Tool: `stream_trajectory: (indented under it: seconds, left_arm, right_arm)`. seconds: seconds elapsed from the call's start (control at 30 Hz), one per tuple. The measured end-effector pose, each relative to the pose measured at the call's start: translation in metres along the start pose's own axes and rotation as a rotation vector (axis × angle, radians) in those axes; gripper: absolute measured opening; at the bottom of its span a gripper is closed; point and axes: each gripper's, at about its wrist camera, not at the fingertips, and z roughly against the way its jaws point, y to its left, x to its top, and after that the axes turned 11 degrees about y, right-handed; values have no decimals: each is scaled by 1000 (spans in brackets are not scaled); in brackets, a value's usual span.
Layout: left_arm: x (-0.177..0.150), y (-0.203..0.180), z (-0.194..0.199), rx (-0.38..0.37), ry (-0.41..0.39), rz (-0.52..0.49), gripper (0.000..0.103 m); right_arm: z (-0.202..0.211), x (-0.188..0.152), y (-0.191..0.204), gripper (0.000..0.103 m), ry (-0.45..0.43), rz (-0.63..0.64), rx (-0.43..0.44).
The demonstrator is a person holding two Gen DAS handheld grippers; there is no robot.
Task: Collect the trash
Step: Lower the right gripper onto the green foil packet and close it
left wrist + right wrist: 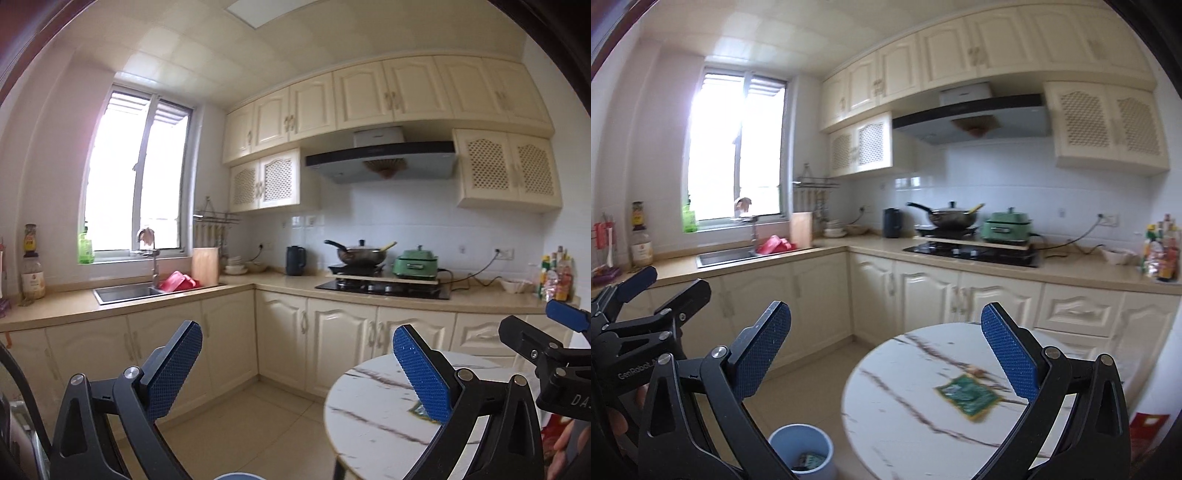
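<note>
A green snack wrapper [968, 396] lies flat on the round marble table [905, 398], with a small brown scrap [975, 369] just beyond it. In the left wrist view only a green corner of the wrapper [419, 410] shows behind the right finger. A pale blue bin [802, 448] stands on the floor left of the table, with some trash inside. My right gripper [886, 343] is open and empty, held above and before the table. My left gripper [297, 360] is also open and empty, out over the floor to the table's left.
Cream cabinets [923, 295] run along an L-shaped counter with a sink [727, 256], a hob [971, 251] bearing a wok and a green cooker, and bottles at the right end. A red packet [1147, 430] lies low at the right. Tiled floor [266, 424] lies between table and cabinets.
</note>
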Motion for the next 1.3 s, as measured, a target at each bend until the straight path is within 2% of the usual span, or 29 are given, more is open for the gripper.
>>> stream_trajectory:
  seconds: [0.1, 0.37, 0.53, 0.7, 0.77, 0.87, 0.97, 1.17, 1.3]
  left_arm:
    - [-4, -14, -9, -31, 9, -17, 102]
    - [19, -57, -64, -60, 90, -102, 102]
    - [21, -81, -132, -108, 257, -132, 102]
    - [6, -114, -211, -187, 487, -175, 102]
    - [5, -122, -230, -179, 531, -191, 102]
    - [5, -125, -257, -154, 569, -203, 102]
    - [4, -124, -282, -140, 609, -190, 102]
    - [-13, -111, -312, -107, 643, -182, 102]
    - [-19, -100, -329, -101, 663, -173, 102]
  right_arm:
    - [4, 0, -22, 103, 4, -15, -38]
    - [-9, -8, -84, 103, 43, -77, -89]
    - [-40, -20, -128, 103, 119, -121, -138]
    - [-94, -47, -175, 103, 253, -164, -169]
    - [-115, -58, -191, 103, 313, -175, -172]
    - [-163, -79, -210, 103, 463, -154, -123]
    - [-204, -97, -215, 103, 570, -132, -85]
    - [-270, -124, -200, 103, 721, -70, 57]
    - [-301, -132, -180, 103, 779, -5, 91]
